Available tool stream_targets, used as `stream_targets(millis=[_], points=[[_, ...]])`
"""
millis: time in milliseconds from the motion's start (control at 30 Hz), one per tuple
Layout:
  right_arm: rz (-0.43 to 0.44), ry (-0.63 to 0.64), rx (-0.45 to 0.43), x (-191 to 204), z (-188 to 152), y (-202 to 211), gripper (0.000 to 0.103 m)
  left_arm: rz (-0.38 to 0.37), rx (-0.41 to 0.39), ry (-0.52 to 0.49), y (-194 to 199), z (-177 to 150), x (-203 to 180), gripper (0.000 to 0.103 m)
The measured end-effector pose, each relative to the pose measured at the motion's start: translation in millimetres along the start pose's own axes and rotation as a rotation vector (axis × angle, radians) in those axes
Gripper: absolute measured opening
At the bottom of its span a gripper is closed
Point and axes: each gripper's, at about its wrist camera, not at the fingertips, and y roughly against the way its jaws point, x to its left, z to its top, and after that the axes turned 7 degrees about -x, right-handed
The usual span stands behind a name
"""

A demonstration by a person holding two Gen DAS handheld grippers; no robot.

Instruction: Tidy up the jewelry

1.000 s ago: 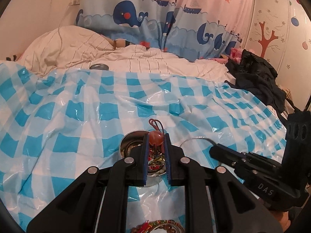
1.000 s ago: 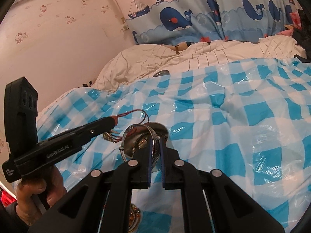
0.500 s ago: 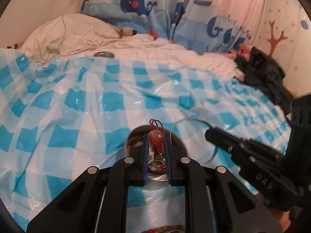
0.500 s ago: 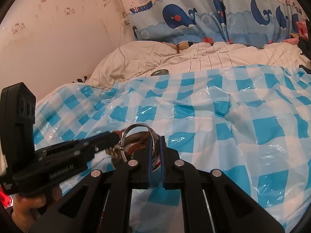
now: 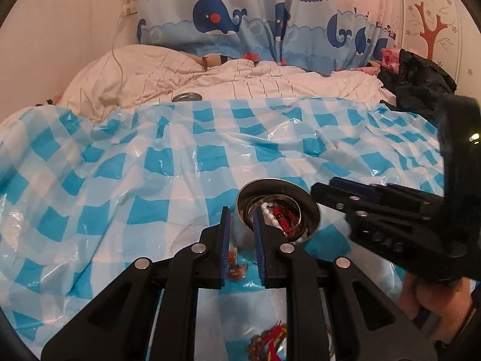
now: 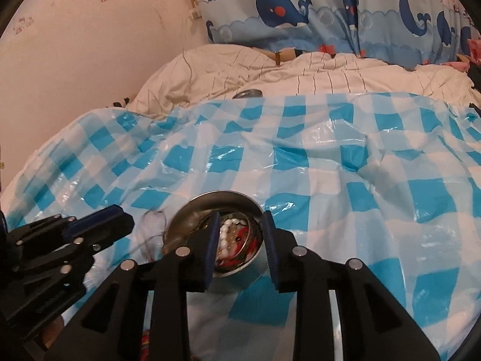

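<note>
A round metal bowl [image 5: 312,207] holds jewelry: white pearl beads [image 5: 269,218], red cord and a metal bangle. It also shows in the right wrist view [image 6: 192,210]. My left gripper [image 5: 242,221] is open and empty, just left of the bowl. An amber bead on thin cord [image 5: 233,258] lies on the cloth below its fingers. My right gripper [image 6: 239,228] is open and empty, right over the bowl. The thin cord [image 6: 150,219] lies left of the bowl in the right wrist view.
A blue-and-white checked plastic sheet [image 5: 150,180] covers the bed. More beaded jewelry with red tassels [image 5: 267,343] lies near the front edge. A round metal lid [image 5: 188,97] sits at the sheet's far edge. Dark clothes [image 5: 421,90] lie at the back right.
My left gripper has opened and let go of the amber bead on its cord, which now lies beside the bowl. My right gripper has opened and released the metal bangle into the bowl.
</note>
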Motion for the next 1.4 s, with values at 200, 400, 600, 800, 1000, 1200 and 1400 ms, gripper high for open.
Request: stream_targets(millis=[200, 400, 600, 800, 1000, 1200, 1400], points=[[0.029, -0.036, 0.011, 2, -30, 54, 0.037, -0.002, 0.003, -0.044, 23, -12, -10, 0.015], [0.041, -0.044, 0.018, 10, -65, 91, 0.041, 0.018, 0.011, -0.095, 40, -28, -20, 0.015], [0.068, -0.012, 0.041, 22, -74, 82, 0.041, 0.032, 0.018, -0.107, 47, -37, -20, 0.015], [0.065, -0.005, 0.055, 22, -79, 76, 0.042, 0.007, 0.048, -0.098, 44, -46, -15, 0.015], [0.060, -0.001, 0.065, 23, -80, 73, 0.044, 0.011, 0.078, -0.082, 41, -58, 1, 0.016], [0.064, 0.014, 0.073, 26, -81, 70, 0.044, 0.019, 0.087, -0.106, 41, -64, 4, 0.019], [0.065, 0.015, 0.077, 27, -82, 69, 0.045, 0.034, 0.103, -0.118, 37, -68, 5, 0.023]])
